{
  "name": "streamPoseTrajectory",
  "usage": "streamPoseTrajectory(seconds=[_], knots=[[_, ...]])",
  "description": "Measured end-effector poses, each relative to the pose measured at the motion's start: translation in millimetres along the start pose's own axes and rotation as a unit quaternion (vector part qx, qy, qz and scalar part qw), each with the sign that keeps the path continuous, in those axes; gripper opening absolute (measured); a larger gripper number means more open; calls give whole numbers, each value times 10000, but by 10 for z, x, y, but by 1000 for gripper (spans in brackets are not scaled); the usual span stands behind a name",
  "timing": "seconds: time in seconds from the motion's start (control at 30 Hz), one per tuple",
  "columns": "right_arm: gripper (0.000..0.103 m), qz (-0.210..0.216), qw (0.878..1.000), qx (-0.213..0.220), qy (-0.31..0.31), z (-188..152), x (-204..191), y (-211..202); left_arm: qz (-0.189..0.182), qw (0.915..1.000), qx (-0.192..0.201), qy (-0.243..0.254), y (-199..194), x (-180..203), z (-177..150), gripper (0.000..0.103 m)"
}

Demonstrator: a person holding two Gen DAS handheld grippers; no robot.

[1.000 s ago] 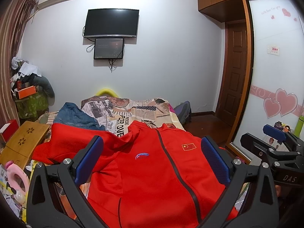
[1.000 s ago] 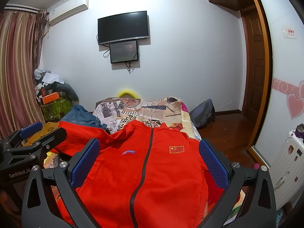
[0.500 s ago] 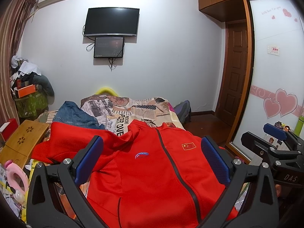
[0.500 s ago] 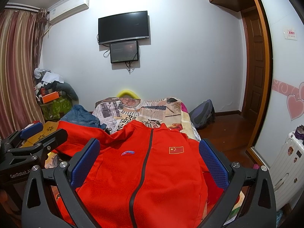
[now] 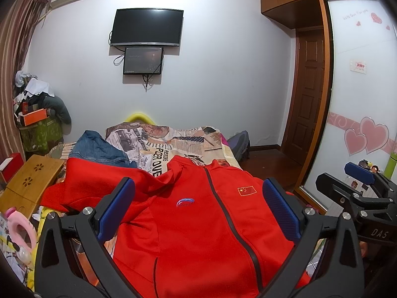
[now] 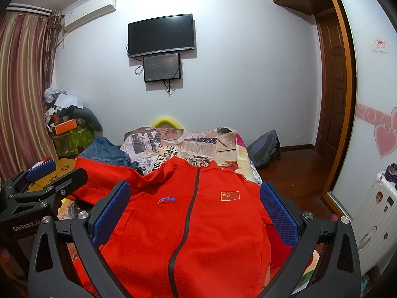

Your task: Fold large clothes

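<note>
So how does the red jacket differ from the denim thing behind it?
The red jacket lies spread flat, front up and zipped; the jeans sit crumpled in a heap. The jacket is near, under the open tongs; the jeans are farther back, to the left. The jacket covers much more of the bed. Both rest on the newspaper-print cover.

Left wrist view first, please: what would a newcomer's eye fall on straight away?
The bright red zip-up jacket lies spread front-up across the bed, filling the foreground between the open left gripper. Behind it, a crumpled blue denim garment sits on the newspaper-print bedspread, and a black flat-screen television hangs on the far wall.
</note>
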State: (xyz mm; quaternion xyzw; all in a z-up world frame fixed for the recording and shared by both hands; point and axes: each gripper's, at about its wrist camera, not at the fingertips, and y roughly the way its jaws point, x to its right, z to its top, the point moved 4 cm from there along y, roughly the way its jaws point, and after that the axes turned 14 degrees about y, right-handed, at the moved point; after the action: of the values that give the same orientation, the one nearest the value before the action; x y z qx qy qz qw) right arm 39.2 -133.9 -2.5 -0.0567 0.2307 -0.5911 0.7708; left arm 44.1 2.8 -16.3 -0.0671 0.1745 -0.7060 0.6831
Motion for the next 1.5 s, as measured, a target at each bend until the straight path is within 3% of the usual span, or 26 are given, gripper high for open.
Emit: streamPoseTrajectory(seconds=[1.0,1.27,1.37,1.5], knots=[[103,-67,9999,-149,41,-25,85,139,68,9999,-138,-21,156,-123,-48,103],[103,-163,9992,-361,4,-74,84,304,694,9961,-260,-485,309,-851,-189,103],[103,-233,9986,-463,-49,-99,85,403,1215,9897,-437,-610,386,-1251,-339,103],[103,-301,9978,-578,-106,-112,74,540,1540,9787,-784,-1105,541,-1863,-656,103]])
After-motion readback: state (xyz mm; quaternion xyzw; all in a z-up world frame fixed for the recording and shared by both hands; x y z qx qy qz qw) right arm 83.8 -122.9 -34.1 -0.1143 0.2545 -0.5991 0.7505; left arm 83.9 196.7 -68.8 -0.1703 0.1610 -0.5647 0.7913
